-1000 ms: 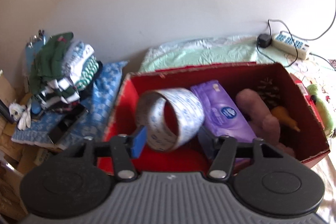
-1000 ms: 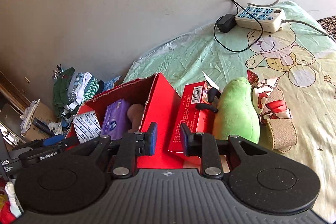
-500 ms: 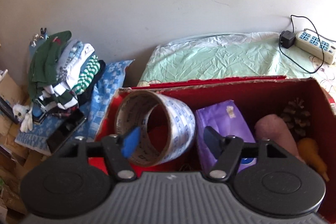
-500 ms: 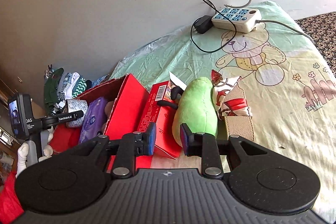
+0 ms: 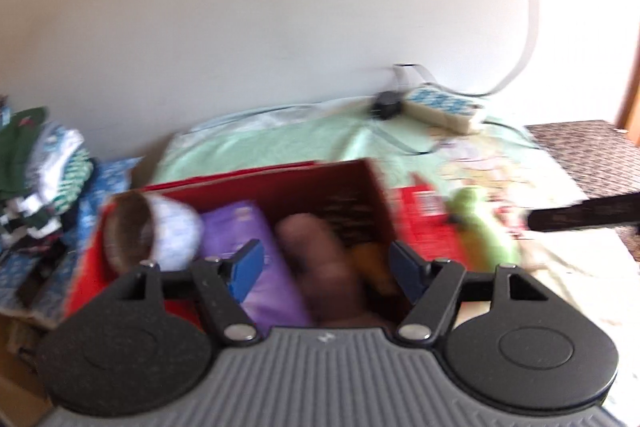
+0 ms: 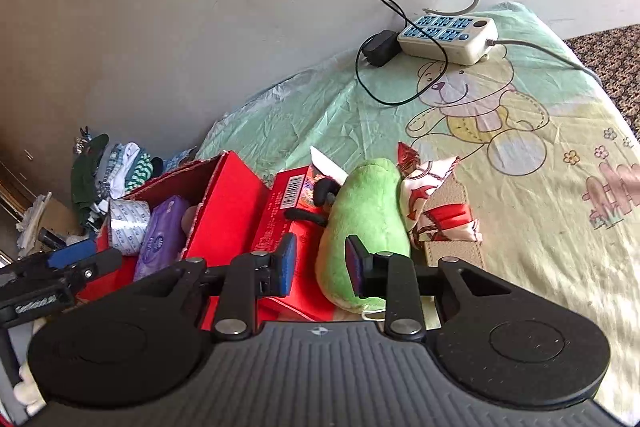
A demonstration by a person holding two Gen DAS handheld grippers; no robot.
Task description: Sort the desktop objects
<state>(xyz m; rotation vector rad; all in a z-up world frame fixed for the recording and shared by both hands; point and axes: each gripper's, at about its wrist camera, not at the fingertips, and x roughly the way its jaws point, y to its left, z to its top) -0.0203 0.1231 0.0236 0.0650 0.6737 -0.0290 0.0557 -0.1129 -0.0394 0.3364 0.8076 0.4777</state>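
The red box (image 6: 228,211) holds a tape roll (image 6: 128,223) at its left end, a purple tissue pack (image 6: 160,235) and a brown item (image 5: 320,255). My left gripper (image 5: 326,273) is open above the box with nothing between its fingers; this view is blurred. One of its blue fingers (image 6: 74,253) shows in the right wrist view. A green plush toy (image 6: 364,211) lies right of a small red carton (image 6: 280,227). My right gripper (image 6: 320,267) hovers open over the plush's near end, holding nothing.
A patterned cloth (image 6: 432,195) and a beige strap (image 6: 452,251) lie right of the plush on the bear-print sheet (image 6: 520,227). A power strip (image 6: 448,33) with a black adapter (image 6: 380,49) sits by the wall. Folded clothes (image 6: 116,175) are piled left of the box.
The left gripper let go of the tape roll, which now rests in the box, and swung right. The right gripper moved closer to the green plush.
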